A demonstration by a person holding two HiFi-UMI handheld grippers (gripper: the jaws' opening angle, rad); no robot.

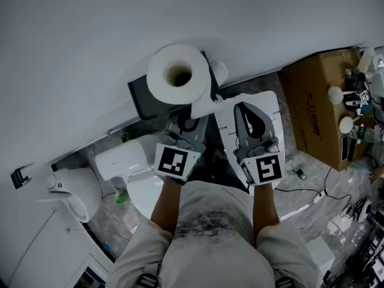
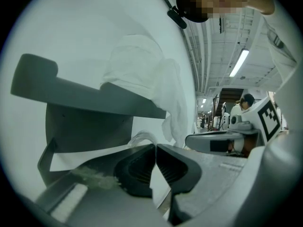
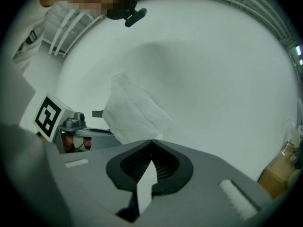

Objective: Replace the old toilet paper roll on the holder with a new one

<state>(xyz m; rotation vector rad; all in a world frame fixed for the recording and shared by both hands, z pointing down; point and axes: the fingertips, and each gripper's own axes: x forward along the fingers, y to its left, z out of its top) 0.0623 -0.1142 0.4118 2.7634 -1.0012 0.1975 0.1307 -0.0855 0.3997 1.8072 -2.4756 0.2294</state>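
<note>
A full white toilet paper roll [image 1: 178, 74] sits on the dark grey wall holder [image 1: 143, 98]. From it a loose paper sheet [image 1: 223, 104] runs toward me. My left gripper [image 1: 193, 108] is just below the roll and is shut on that sheet, which shows pinched between its pads [image 2: 142, 167] in the left gripper view. The holder [image 2: 90, 98] with its flat top fills that view's left, bunched paper [image 2: 151, 79] beside it. My right gripper [image 1: 243, 108], to the right of the left one, is shut on the same sheet [image 3: 135, 112], a strip trapped between its pads [image 3: 165, 167].
A white toilet [image 1: 127, 159] and a white wall fixture [image 1: 73, 189] stand at the lower left. A cardboard box [image 1: 315, 116] with small items on it stands at the right, cables [image 1: 312, 192] on the marble floor beside it. A small hook [image 1: 20, 177] is on the wall.
</note>
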